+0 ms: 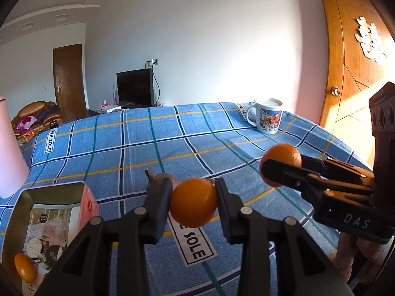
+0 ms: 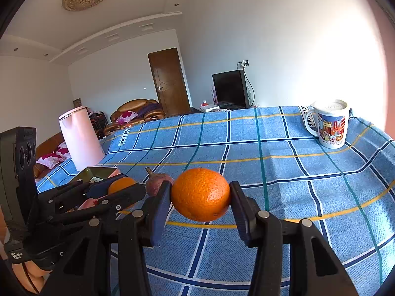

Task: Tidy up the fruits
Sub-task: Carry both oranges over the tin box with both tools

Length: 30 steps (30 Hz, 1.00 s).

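Left gripper: clamped on a smooth orange fruit, pads pressing its two sides; fruit carried clear of the cloth.
Right gripper: closed on a dimpled orange, held the same way, lifted off the surface. In the left wrist view it came in from the right with that orange at its tip.
Why both were loaded: looked like one fruit per hand, so two could go to the container in a single trip; a judgement only.
Box: open metal-lined container with a pink side, at the left gripper's near left. One small orange fruit already lay in it, so it read as the collecting place.
Brown fruit: purplish, stalked, resting on the checked cloth just behind the left gripper's pads; not yet gathered.
Mug: printed, far right corner, well apart from the fruit.
Kettle: pale pink, beyond the box on the left.
Progress: partway, by my reading; one fruit in, two in the air, one left lying.
Next need: left fruit swung over the box opening before the pads part.
Risk: round fruit could roll off the cloth if released short of the box.
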{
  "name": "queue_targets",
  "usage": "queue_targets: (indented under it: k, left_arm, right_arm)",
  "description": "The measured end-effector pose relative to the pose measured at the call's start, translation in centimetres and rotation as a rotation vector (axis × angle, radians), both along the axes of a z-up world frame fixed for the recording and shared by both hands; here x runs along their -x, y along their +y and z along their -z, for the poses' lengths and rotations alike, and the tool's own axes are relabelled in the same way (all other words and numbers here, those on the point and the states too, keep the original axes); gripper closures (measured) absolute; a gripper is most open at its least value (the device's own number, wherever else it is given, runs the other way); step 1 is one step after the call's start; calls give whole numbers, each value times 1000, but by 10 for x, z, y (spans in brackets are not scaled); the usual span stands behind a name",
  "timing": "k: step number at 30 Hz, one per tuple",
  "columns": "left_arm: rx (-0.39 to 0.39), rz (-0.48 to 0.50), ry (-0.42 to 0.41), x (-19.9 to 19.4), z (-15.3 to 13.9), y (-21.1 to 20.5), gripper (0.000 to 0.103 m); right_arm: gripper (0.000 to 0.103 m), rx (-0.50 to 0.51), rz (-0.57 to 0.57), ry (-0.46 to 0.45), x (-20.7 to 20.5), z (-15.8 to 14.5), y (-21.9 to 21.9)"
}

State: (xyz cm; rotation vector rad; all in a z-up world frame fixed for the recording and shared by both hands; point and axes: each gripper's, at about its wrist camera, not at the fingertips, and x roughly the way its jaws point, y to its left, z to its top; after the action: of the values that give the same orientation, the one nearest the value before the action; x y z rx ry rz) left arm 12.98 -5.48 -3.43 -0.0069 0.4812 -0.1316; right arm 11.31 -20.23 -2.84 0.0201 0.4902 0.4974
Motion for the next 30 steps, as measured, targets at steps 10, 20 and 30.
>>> queue_targets:
  k: [10, 20, 30]
  left_arm:
    - [11, -21, -55, 10, -5, 3, 66]
    - [4, -32, -96, 17, -6, 2, 66]
    - [-3, -46, -135, 24, -8, 2, 66]
  right_arm:
    - [54, 9, -5, -46, 9, -3, 3]
    - [53, 15, -13, -84, 15, -6, 4]
    - [53, 16, -19, -121, 23, -9, 5]
